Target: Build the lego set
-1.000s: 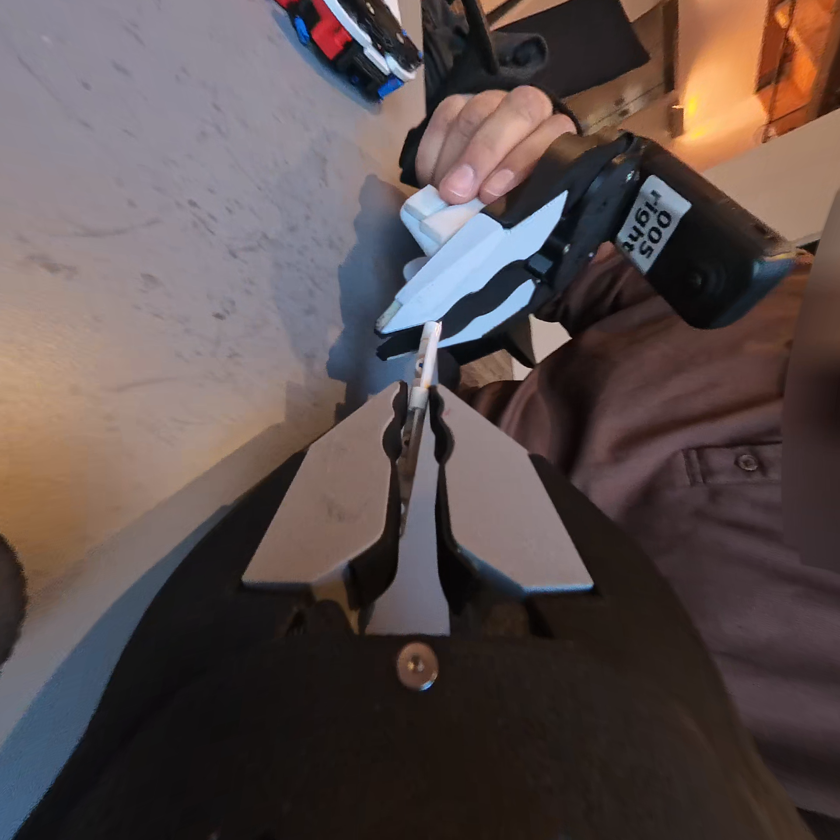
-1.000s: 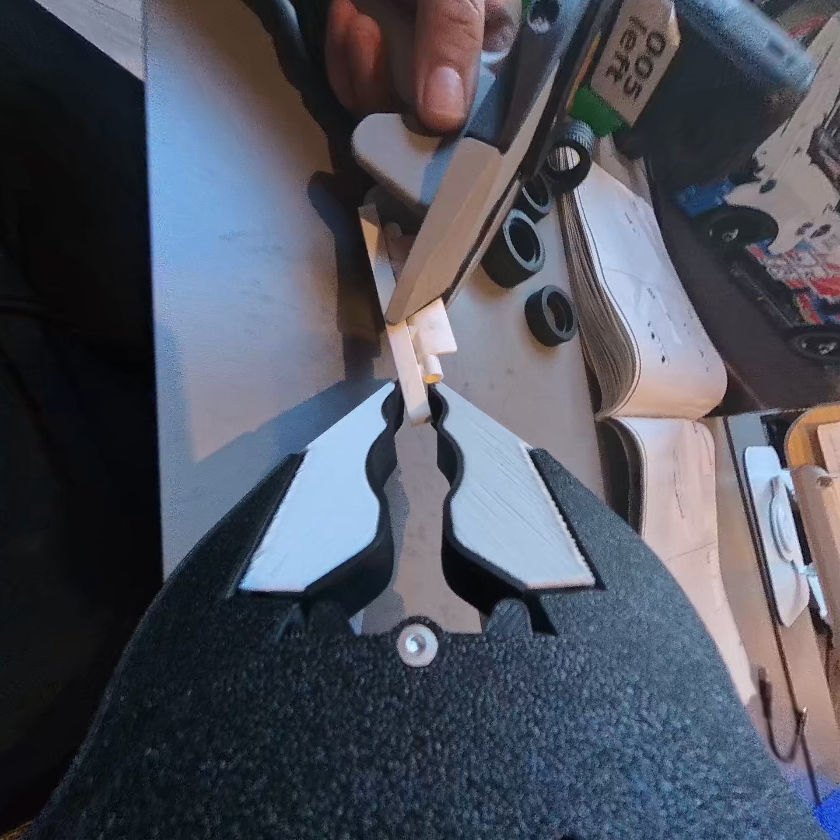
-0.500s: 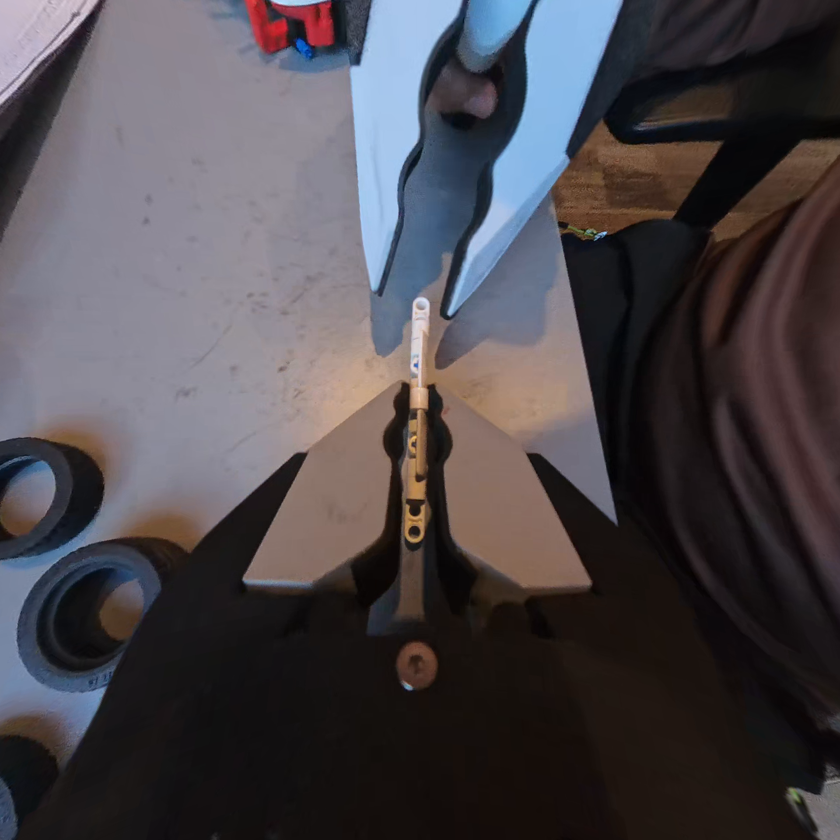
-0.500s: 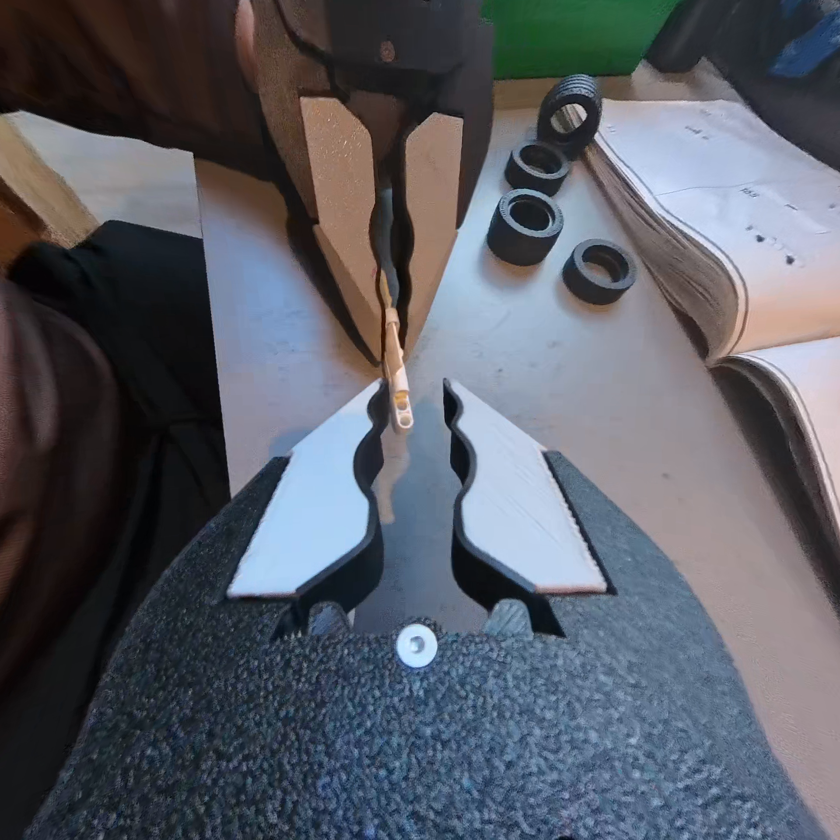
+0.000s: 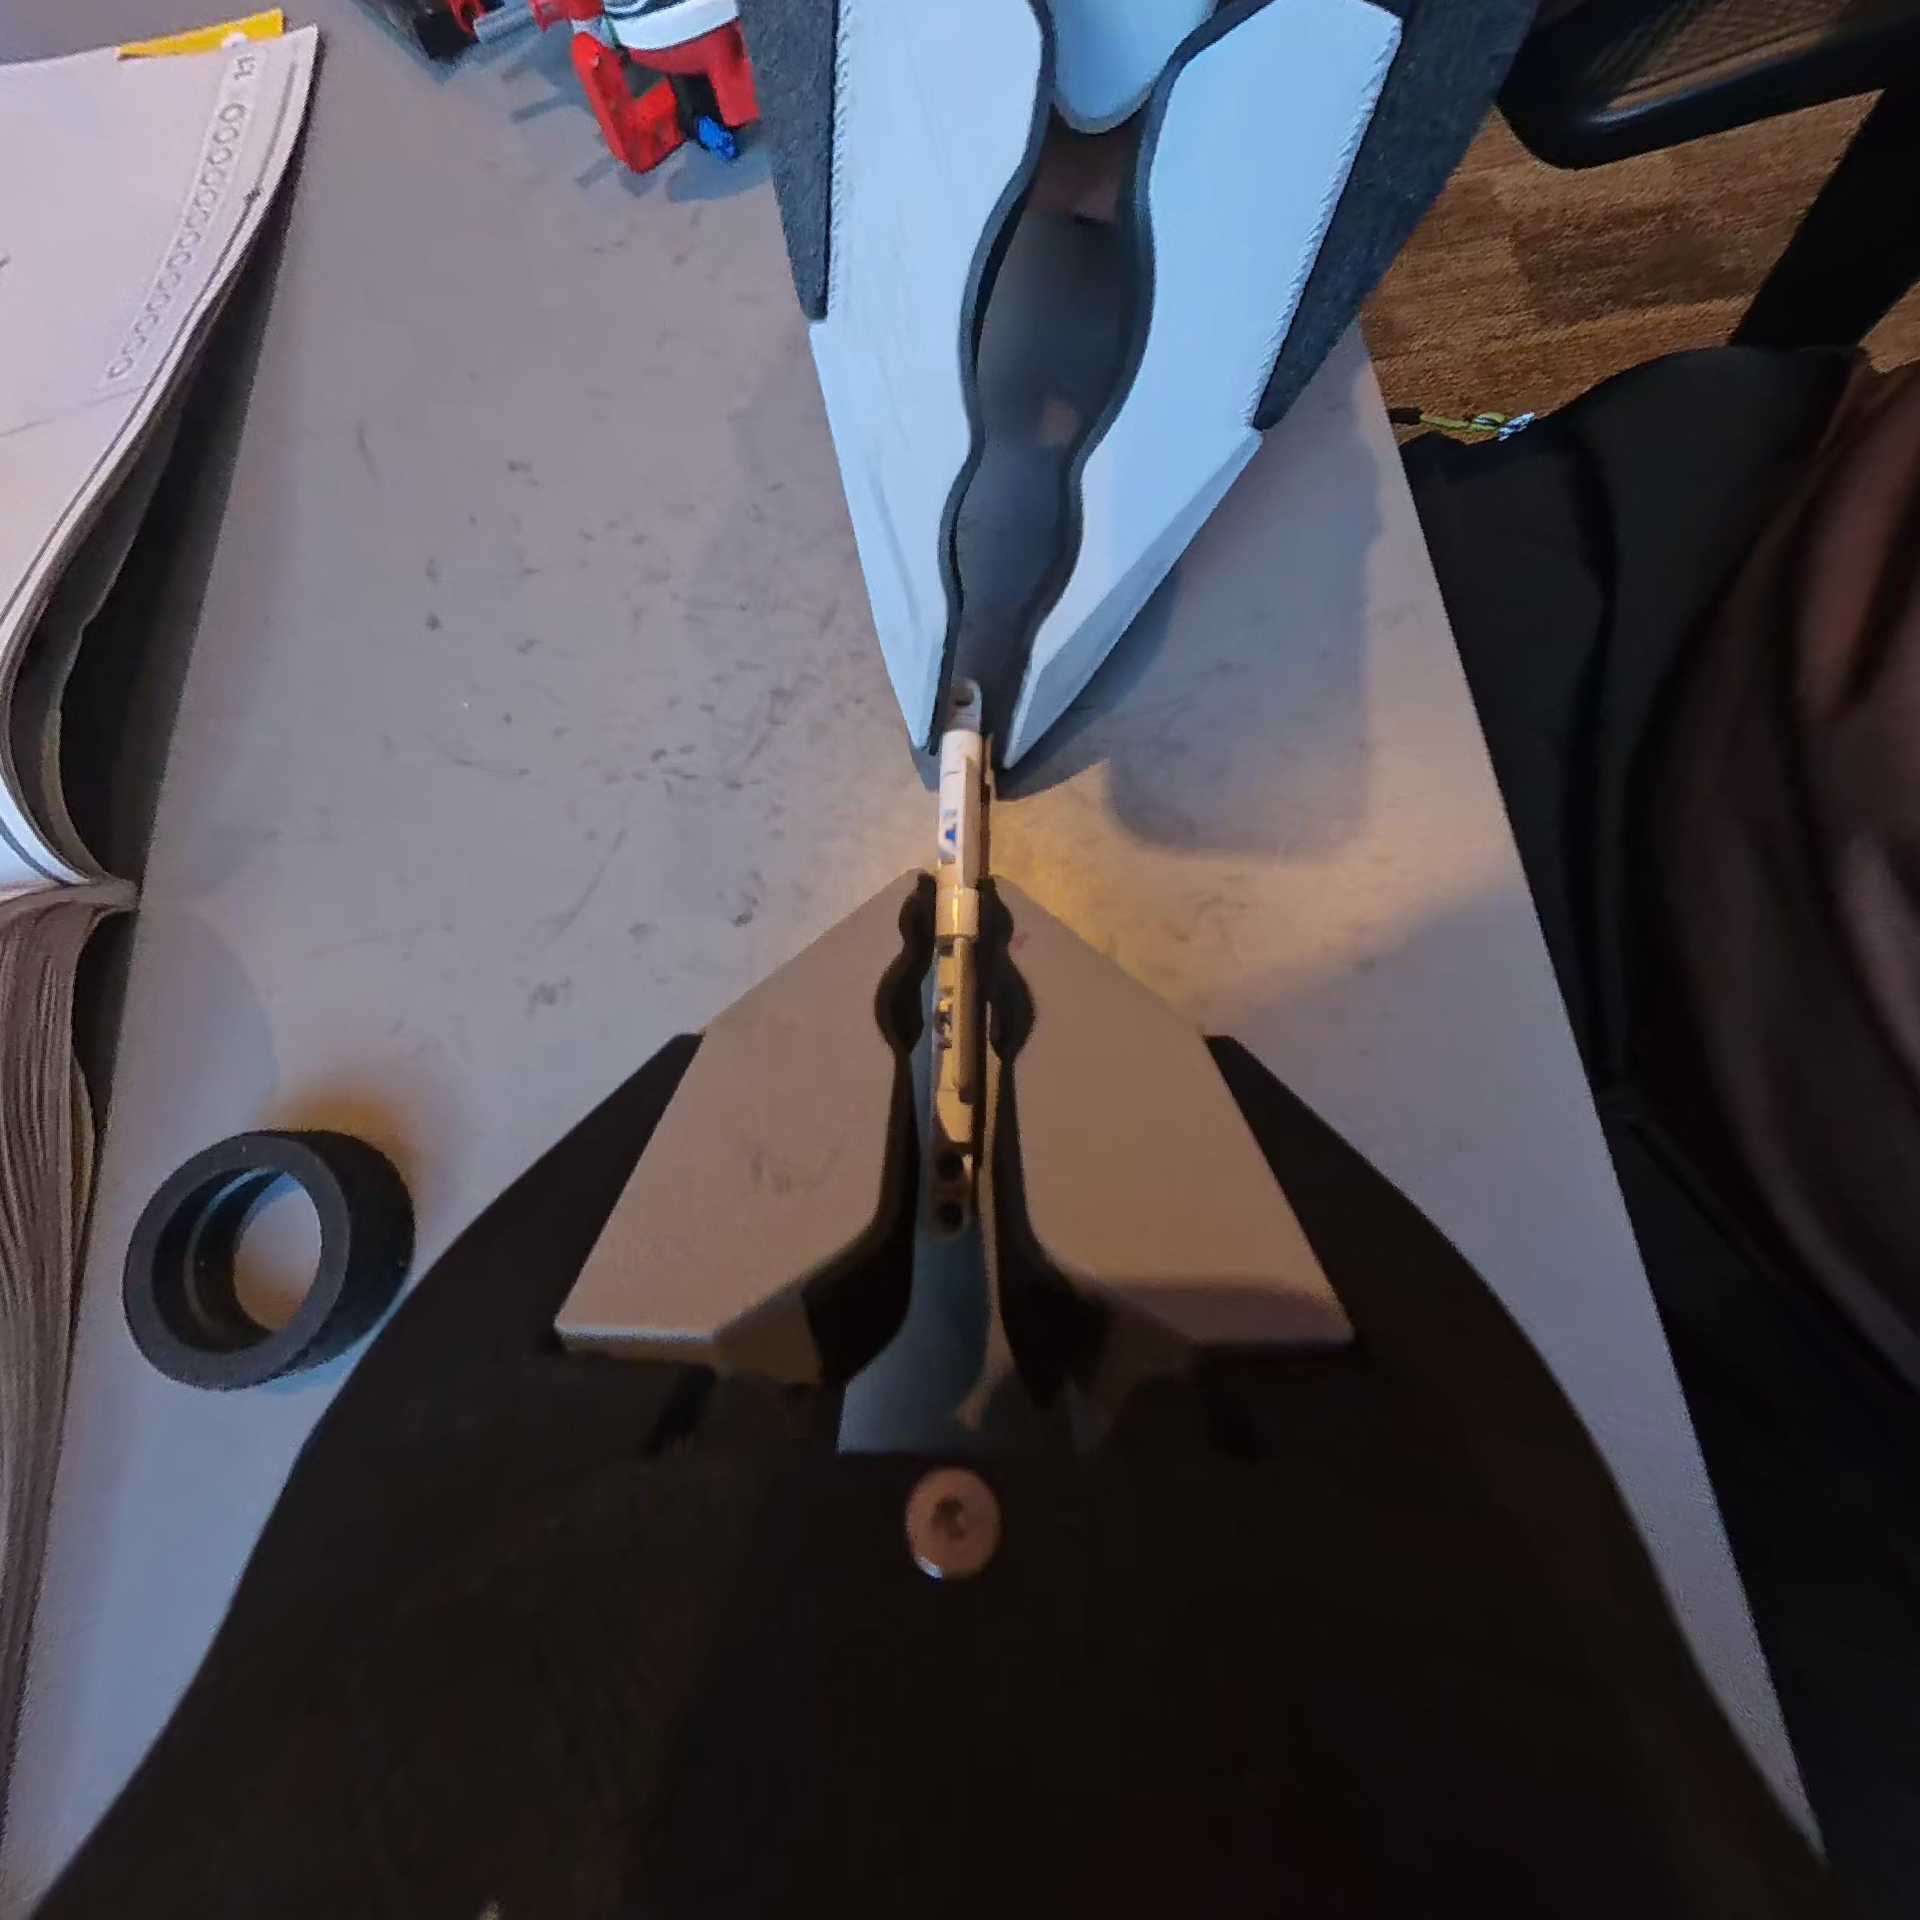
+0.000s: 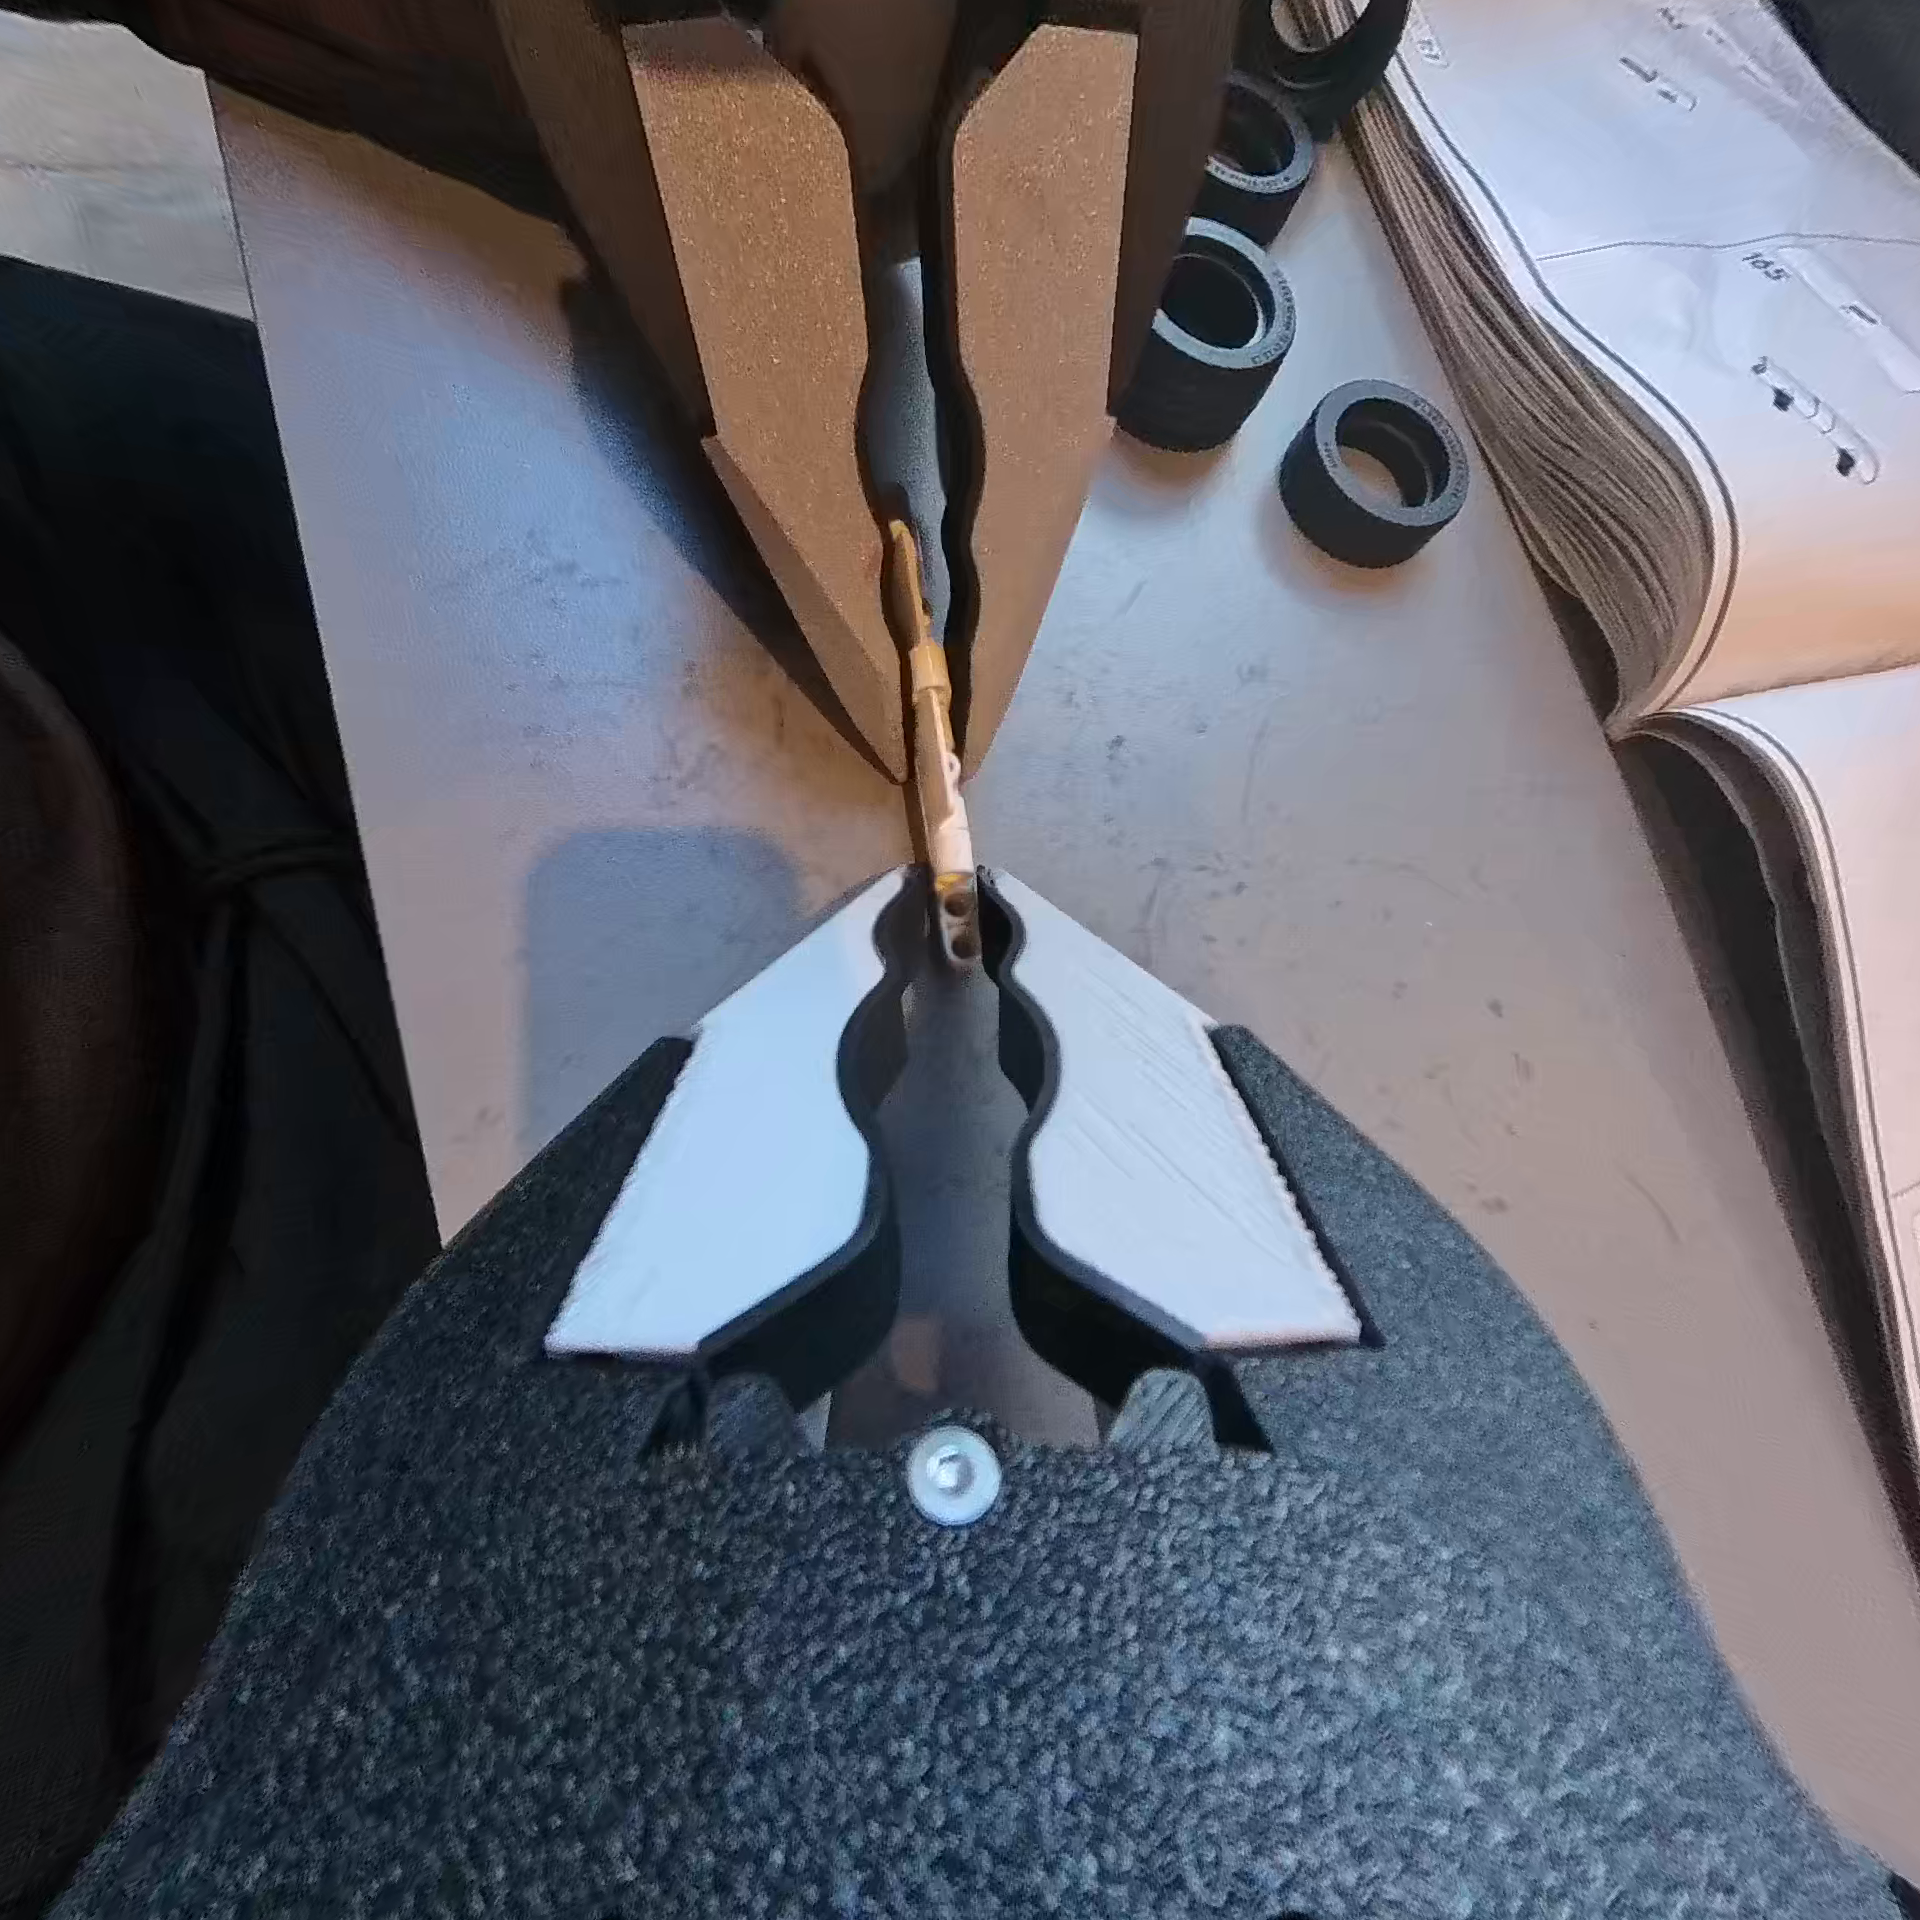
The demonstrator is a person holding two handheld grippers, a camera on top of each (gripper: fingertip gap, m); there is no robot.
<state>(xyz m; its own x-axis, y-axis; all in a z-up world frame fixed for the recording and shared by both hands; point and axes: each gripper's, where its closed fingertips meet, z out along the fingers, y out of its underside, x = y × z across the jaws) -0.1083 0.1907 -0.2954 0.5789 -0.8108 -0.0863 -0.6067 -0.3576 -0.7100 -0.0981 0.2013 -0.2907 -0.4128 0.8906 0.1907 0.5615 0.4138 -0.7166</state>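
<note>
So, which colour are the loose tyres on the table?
Black, all of them; the tyres show best in the right wrist view.

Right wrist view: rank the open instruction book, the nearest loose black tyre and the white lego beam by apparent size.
1. Instruction book
2. Black tyre
3. White lego beam, partly hidden between fingers, so unsure.

— You're holding a white lego beam (image 5: pixel 957 821) with a small blue mark on it; its far end looks tan.
— And your gripper fingers (image 6: pixel 748 1143)?
— White, edged in black, set in a speckled black housing.
— On the table (image 5: pixel 499 582)?
— Grey and scuffed, with black rubber tyres (image 6: pixel 1371 473), a white instruction book (image 6: pixel 1714 343) and a red, white and blue lego model (image 5: pixel 665 73).
</note>
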